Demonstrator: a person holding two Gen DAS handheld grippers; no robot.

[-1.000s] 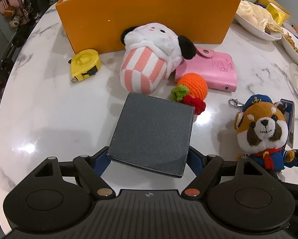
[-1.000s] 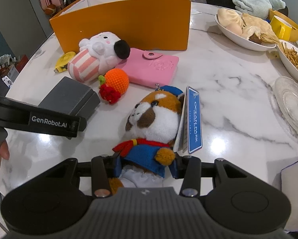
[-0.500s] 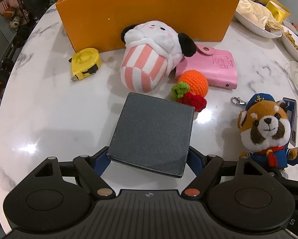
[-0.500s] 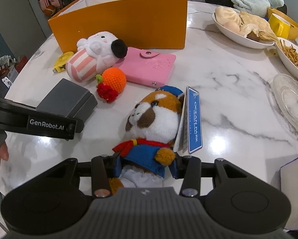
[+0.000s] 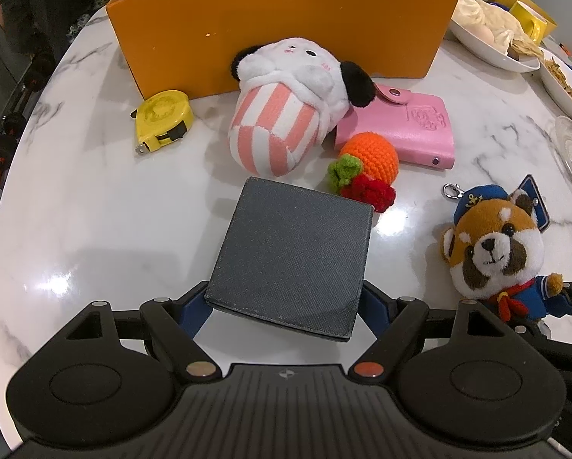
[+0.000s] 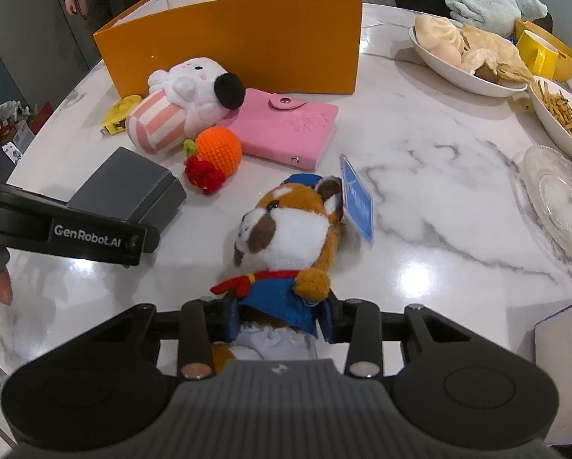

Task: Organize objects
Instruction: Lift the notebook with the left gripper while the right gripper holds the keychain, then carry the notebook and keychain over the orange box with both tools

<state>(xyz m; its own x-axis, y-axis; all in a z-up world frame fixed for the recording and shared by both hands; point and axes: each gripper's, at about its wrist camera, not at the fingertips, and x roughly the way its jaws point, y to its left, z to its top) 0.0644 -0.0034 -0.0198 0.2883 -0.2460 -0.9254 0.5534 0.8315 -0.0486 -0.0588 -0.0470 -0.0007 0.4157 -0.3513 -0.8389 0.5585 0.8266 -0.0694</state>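
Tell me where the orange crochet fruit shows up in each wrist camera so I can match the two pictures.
Left wrist: the orange crochet fruit sits right of centre, just past the far right corner of the grey box.
Right wrist: it sits left of centre, between the grey box and the pink wallet.
Shared landmark: the orange box at the back of both views.

A: The white marble counter (image 5: 95,206) is polished, glossy with lamp glare. The square grey box (image 5: 293,256) has a matt, finely woven texture.

B: At two o'clock from it, the round orange crocheted fruit (image 5: 377,155) is knobbly yarn; the pink wallet (image 5: 420,130) is smooth embossed leatherette.
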